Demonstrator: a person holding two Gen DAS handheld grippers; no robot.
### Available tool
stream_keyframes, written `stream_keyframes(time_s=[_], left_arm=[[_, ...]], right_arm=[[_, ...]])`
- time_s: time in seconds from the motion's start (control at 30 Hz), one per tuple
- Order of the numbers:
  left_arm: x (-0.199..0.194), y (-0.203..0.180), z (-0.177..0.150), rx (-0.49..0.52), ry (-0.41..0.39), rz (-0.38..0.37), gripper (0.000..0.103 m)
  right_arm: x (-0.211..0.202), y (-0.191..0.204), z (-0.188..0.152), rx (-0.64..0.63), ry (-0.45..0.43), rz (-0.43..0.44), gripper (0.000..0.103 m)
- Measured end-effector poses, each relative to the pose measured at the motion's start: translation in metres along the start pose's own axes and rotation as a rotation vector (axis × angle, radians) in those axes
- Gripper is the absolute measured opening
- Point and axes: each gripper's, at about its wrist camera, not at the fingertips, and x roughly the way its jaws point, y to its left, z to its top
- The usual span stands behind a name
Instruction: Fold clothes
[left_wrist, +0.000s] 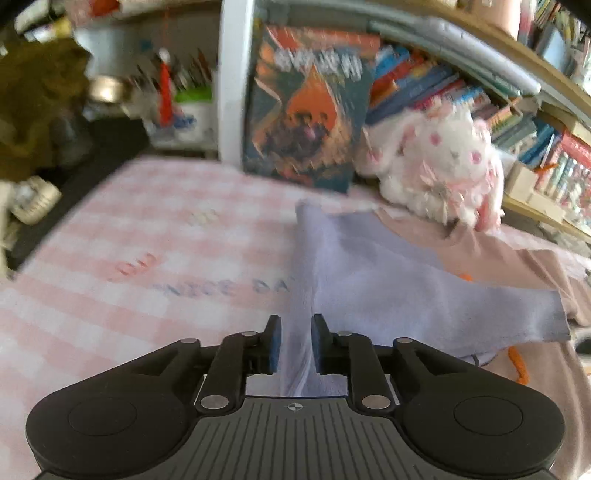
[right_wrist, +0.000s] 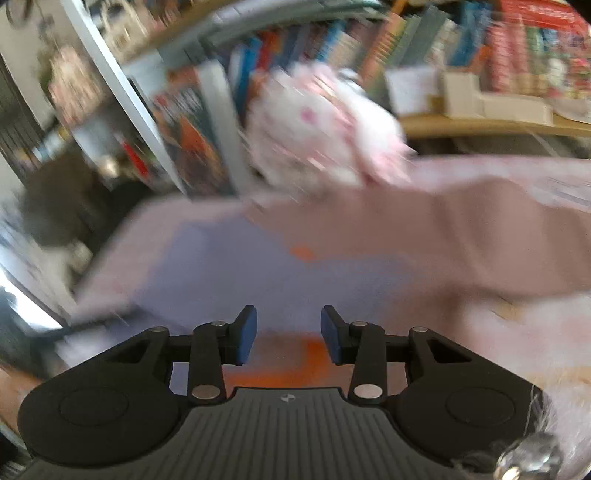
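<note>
Two grippers (left_wrist: 294, 343) (right_wrist: 289, 334), one lavender garment (left_wrist: 369, 280), one mauve-pink garment (left_wrist: 517, 269), one white-and-pink plush toy (left_wrist: 439, 166), one large upright picture book (left_wrist: 310, 122), one pink checked sheet (left_wrist: 129, 258).

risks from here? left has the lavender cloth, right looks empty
1. The left hand-held gripper pinches only a thin bunched ridge of the lavender garment, with a gap showing between its pads; the fabric could slip out if pulled.
2. The lavender garment lies on the dusty-pink garment; dragging it may pull that one along too.
3. The plush rabbit sits at the clothes' far edge and could be knocked.
</note>
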Motion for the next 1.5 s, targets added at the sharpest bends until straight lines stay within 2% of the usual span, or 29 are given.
stream_keyframes(time_s=[0.07, 0.13, 0.2, 0.27, 0.43, 0.5, 0.6, 0.67, 0.73, 0.8, 0.93, 1.07, 1.13, 1.3, 1.33, 1.37, 1.4, 1.43, 1.5], left_arm=[[-0.016, 0.002, -0.004, -0.035, -0.02, -0.004, 0.021], [-0.029, 0.002, -0.012, -0.076, -0.026, -0.014, 0.026], [-0.038, -0.002, -0.026, -0.115, -0.011, -0.015, 0.045], [-0.042, -0.007, -0.039, -0.153, 0.005, -0.015, 0.053], [-0.048, -0.015, -0.067, -0.237, 0.051, 0.015, 0.053], [-0.05, -0.021, -0.07, -0.229, 0.054, 0.028, 0.052], [-0.05, -0.046, -0.064, -0.116, 0.057, -0.032, 0.052], [-0.046, -0.073, -0.06, 0.011, 0.056, -0.086, 0.052], [-0.04, -0.107, -0.058, 0.166, 0.045, -0.152, 0.053], [-0.038, -0.144, -0.059, 0.346, 0.011, -0.214, 0.053], [-0.032, -0.205, -0.07, 0.652, -0.094, -0.255, 0.053], [-0.016, -0.245, -0.086, 0.883, -0.144, -0.248, 0.053], [-0.009, -0.257, -0.094, 0.954, -0.164, -0.22, 0.053], [0.015, -0.275, -0.108, 1.07, -0.156, -0.188, 0.051], [0.015, -0.277, -0.111, 1.083, -0.177, -0.188, 0.035], [0.016, -0.277, -0.111, 1.082, -0.181, -0.183, 0.003], [0.018, -0.276, -0.11, 1.076, -0.177, -0.176, 0.005], [0.017, -0.27, -0.102, 1.027, -0.18, -0.178, 0.005], [0.015, -0.252, -0.078, 0.882, -0.194, -0.176, 0.005]], right_arm=[[-0.007, -0.013, -0.017, -0.018, 0.028, -0.057, 0.037], [-0.013, -0.026, -0.031, -0.013, 0.051, -0.102, 0.04], [-0.017, -0.036, -0.039, 0.002, 0.069, -0.146, 0.045], [-0.022, -0.042, -0.045, 0.006, 0.07, -0.166, 0.048], [-0.025, -0.044, -0.061, -0.085, 0.1, -0.198, 0.049], [-0.025, -0.043, -0.068, -0.126, 0.115, -0.221, 0.049], [-0.025, -0.044, -0.079, -0.143, 0.133, -0.25, 0.046], [-0.028, -0.043, -0.086, -0.136, 0.119, -0.25, 0.043], [-0.031, -0.039, -0.09, -0.123, 0.128, -0.235, 0.03], [-0.033, -0.034, -0.093, -0.108, 0.14, -0.219, 0.012], [-0.039, -0.025, -0.101, -0.078, 0.165, -0.187, 0.01], [-0.049, -0.015, -0.116, -0.029, 0.199, -0.138, 0.01], [-0.054, -0.01, -0.123, -0.018, 0.201, -0.13, 0.01], [-0.062, 0.008, -0.134, -0.056, 0.201, -0.145, 0.01], [-0.063, 0.011, -0.136, -0.062, 0.204, -0.147, 0.01], [-0.064, 0.012, -0.137, -0.067, 0.206, -0.151, 0.01], [-0.064, 0.014, -0.138, -0.069, 0.207, -0.155, 0.01], [-0.064, 0.015, -0.139, -0.064, 0.208, -0.159, 0.01], [-0.064, 0.015, -0.139, -0.05, 0.21, -0.166, 0.01]])
